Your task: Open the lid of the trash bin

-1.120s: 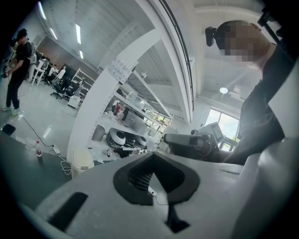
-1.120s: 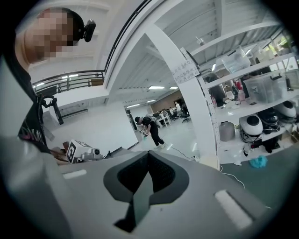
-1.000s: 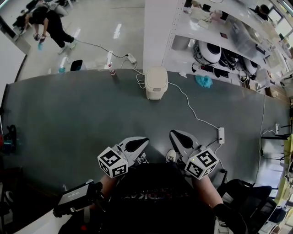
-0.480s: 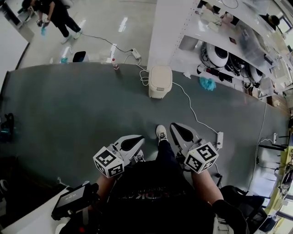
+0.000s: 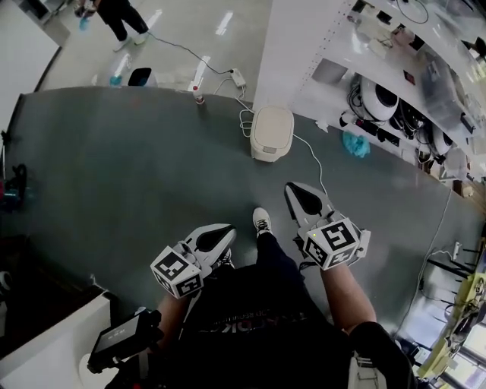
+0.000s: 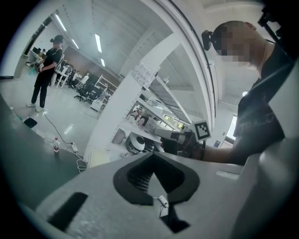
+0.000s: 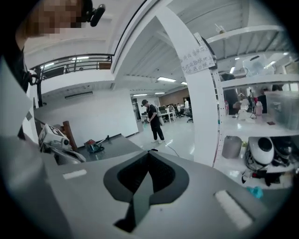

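The cream trash bin (image 5: 271, 133) stands on the dark grey floor mat (image 5: 114, 175) with its lid down, beside a white pillar. My left gripper (image 5: 228, 231) is held low at the lower left, shut and empty, well short of the bin. My right gripper (image 5: 293, 188) is further forward and nearer the bin, also shut with nothing in it. In the left gripper view the bin (image 6: 97, 158) peeks out past the closed left gripper (image 6: 153, 155). The bin is hidden in the right gripper view, where the right gripper (image 7: 149, 152) is closed.
A white cord runs from the bin to a power strip (image 5: 238, 77). A small bottle (image 5: 200, 97) stands left of the bin and a blue cloth (image 5: 355, 144) lies to its right. Shelves with white devices (image 5: 380, 99) fill the right. My shoe (image 5: 261, 221) is between the grippers. A person (image 5: 121, 15) stands far off.
Both grippers have moved forward toward the bin, the right one further. A foot has stepped forward between them. Both stay shut.
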A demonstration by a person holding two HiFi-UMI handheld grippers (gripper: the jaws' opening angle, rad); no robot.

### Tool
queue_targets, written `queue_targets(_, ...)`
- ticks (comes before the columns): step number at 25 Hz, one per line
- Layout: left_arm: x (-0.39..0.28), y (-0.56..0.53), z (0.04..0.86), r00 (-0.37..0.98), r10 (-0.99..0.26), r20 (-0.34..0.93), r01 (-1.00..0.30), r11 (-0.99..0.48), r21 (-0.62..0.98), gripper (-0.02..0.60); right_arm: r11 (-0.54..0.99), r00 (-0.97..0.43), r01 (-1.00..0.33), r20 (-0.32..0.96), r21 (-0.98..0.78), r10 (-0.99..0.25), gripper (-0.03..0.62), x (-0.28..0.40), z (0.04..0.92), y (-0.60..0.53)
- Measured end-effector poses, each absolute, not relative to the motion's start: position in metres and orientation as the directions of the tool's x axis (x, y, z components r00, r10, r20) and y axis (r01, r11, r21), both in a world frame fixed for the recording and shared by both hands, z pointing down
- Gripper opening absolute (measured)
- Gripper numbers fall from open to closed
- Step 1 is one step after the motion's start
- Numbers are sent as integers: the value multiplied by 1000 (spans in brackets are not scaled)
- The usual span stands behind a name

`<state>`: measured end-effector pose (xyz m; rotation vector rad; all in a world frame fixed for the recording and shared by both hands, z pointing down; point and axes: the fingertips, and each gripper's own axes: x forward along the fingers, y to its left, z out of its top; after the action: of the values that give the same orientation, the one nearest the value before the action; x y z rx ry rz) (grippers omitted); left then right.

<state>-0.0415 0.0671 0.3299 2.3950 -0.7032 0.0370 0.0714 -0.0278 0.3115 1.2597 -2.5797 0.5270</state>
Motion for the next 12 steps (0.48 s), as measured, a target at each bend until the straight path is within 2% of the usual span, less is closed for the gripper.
queue_targets(6, -11, 43, 347, 851, -473, 228, -506, -621, 599, -2, 607, -532, -794, 453, 28, -716, 8, 100, 368, -82)
queue_targets(12, 13, 25, 377, 850, -456, 264, -508, -578, 639, -2, 654, -520, -756, 571, 38, -635, 8, 112, 449, -124)
